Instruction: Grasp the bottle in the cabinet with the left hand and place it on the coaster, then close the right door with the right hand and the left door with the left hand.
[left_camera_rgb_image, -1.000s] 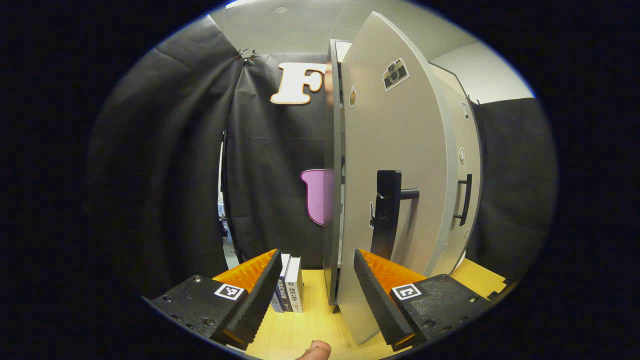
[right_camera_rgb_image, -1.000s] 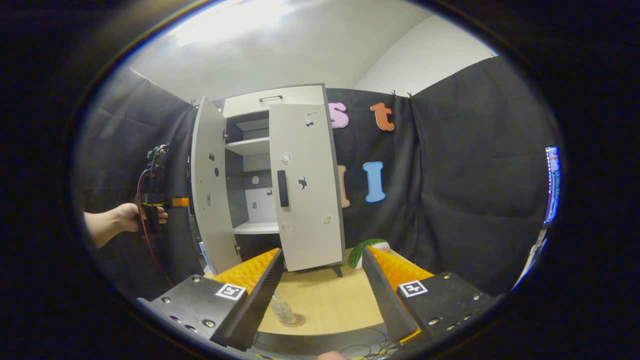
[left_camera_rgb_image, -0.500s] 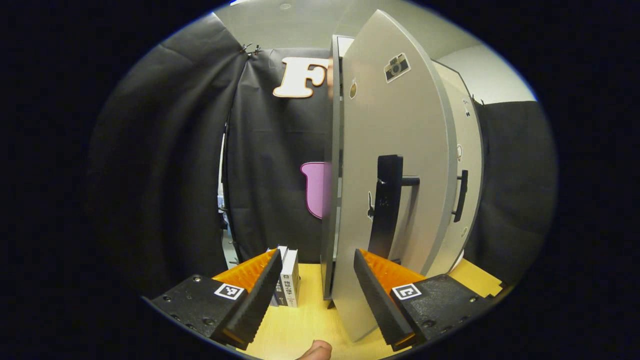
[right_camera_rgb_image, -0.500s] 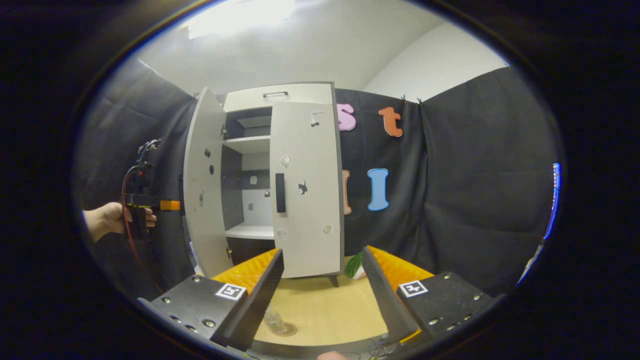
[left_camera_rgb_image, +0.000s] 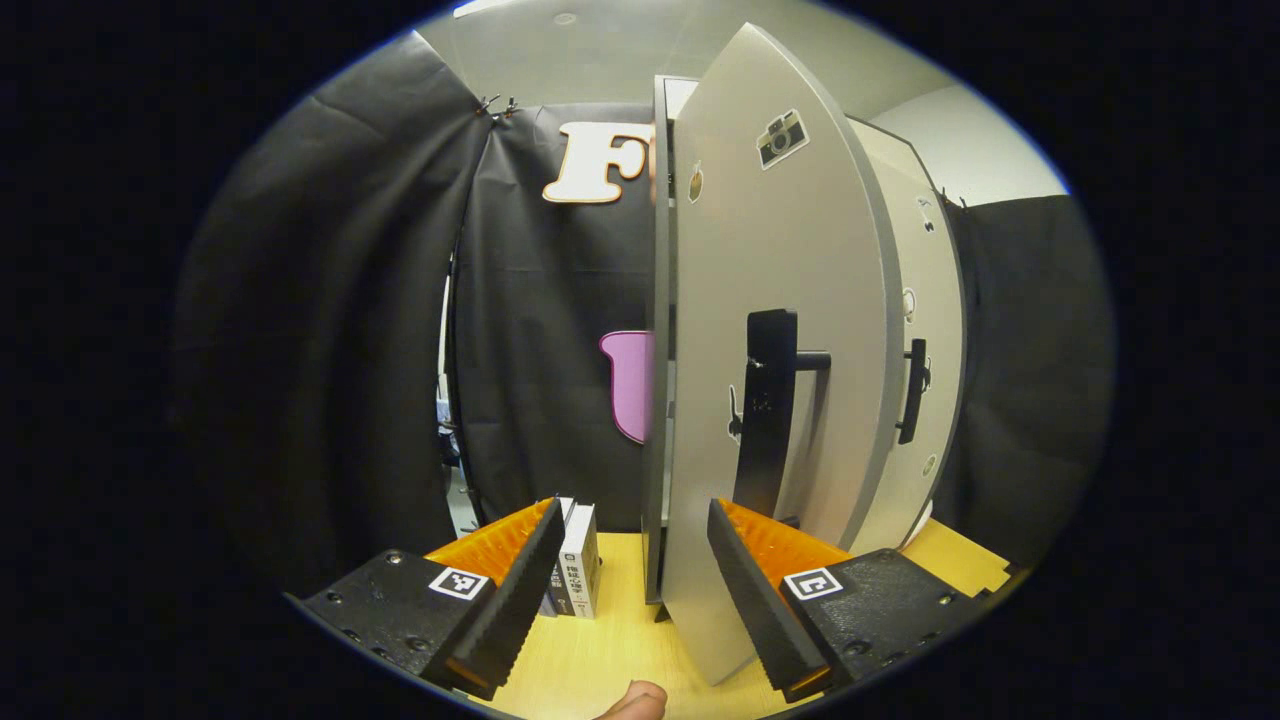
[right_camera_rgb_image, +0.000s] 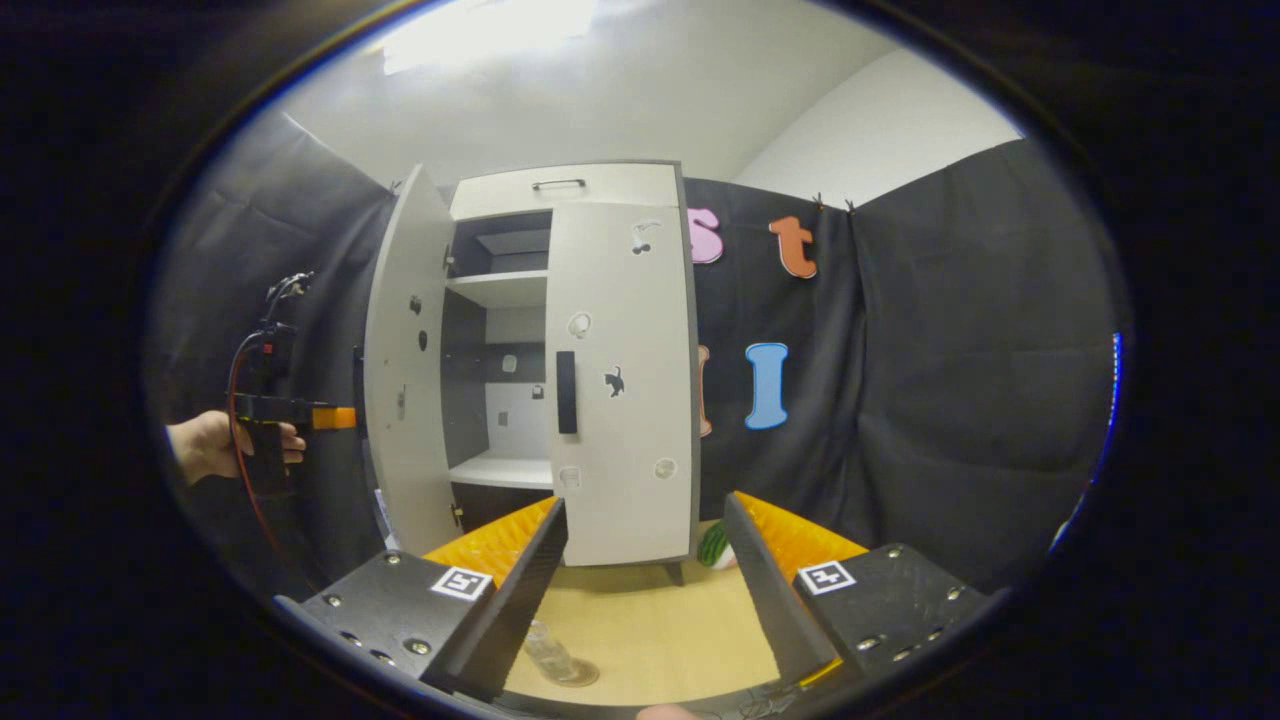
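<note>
Bottle (right_camera_rgb_image: 548, 655) is already standing on the coaster (right_camera_rgb_image: 572, 674) on the desk (right_camera_rgb_image: 650, 630), just below and inside the right claw's (right_camera_rgb_image: 645, 580) left finger. Right door (right_camera_rgb_image: 622, 380) is looking shut, so the step in hand is prob. closing the left door (left_camera_rgb_image: 770, 400).

Doing it well: the left claw (left_camera_rgb_image: 630, 575) is sitting open w/ nothing between the fingers, door edge dead ahead and handle (left_camera_rgb_image: 765, 410) just above the right finger. Judgement: better pushing flat on the door face near the handle, swinging steadily along the hinge arc, not poking the thin edge; easing off near the cabinet frame to avoid slamming.

Pose: in the right gripper view, a hand (right_camera_rgb_image: 215, 445) is holding the left claw level, outside the open door. Right claw is open too, hanging back from the cabinet (right_camera_rgb_image: 560, 190).
</note>
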